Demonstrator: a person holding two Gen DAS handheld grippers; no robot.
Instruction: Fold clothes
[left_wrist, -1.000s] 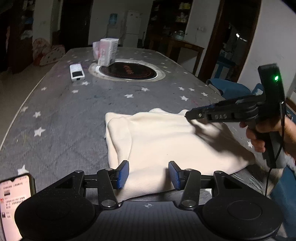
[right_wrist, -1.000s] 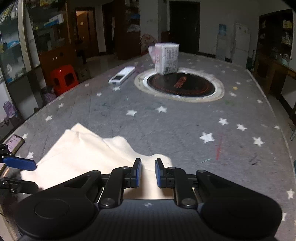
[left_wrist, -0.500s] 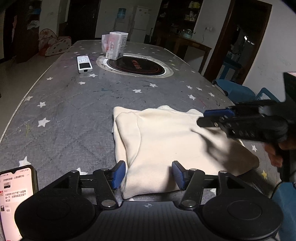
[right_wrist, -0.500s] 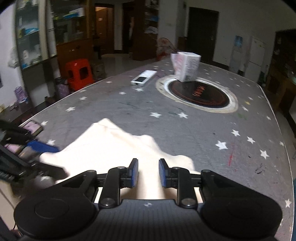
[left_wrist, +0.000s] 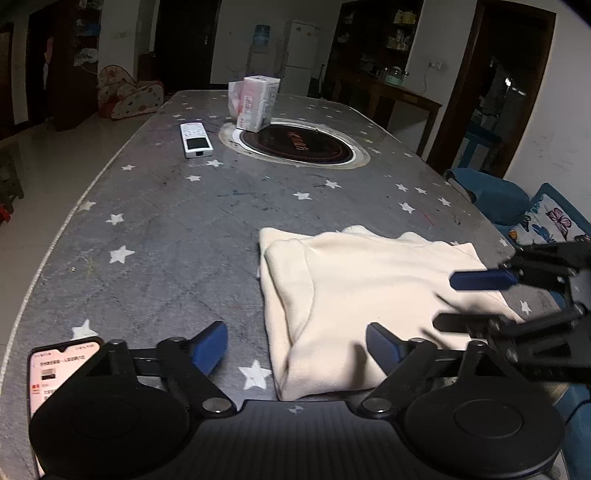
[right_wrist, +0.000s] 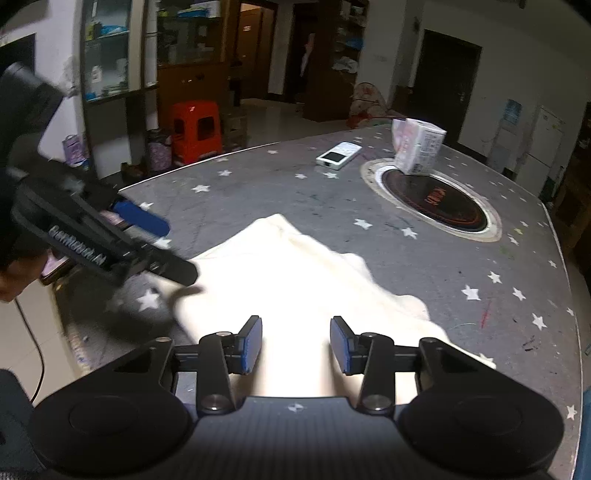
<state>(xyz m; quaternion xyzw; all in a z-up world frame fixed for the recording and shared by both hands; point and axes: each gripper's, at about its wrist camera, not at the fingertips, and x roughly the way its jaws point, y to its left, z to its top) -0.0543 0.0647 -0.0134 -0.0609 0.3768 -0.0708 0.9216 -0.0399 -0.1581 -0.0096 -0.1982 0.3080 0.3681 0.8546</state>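
A cream garment (left_wrist: 354, 295) lies folded flat on the grey star-patterned table (left_wrist: 177, 229), near its front edge. My left gripper (left_wrist: 295, 345) is open wide and empty, just above the garment's near left corner. My right gripper (right_wrist: 295, 343) is open and empty over the garment (right_wrist: 295, 280). In the left wrist view the right gripper (left_wrist: 465, 299) comes in from the right above the garment's right edge. In the right wrist view the left gripper (right_wrist: 166, 247) hangs at the left, over the garment's left corner.
A phone (left_wrist: 55, 376) lies at the table's near left edge. A white remote (left_wrist: 195, 140), a tissue pack (left_wrist: 255, 103) and a round inset cooktop (left_wrist: 295, 144) sit at the far end. A blue chair (left_wrist: 495, 195) stands to the right, a red stool (right_wrist: 195, 129) on the floor.
Both grippers have opened wider. Both have shifted toward the garment's near edge, and the right gripper sits lower and closer to the left one. The garment has not moved.
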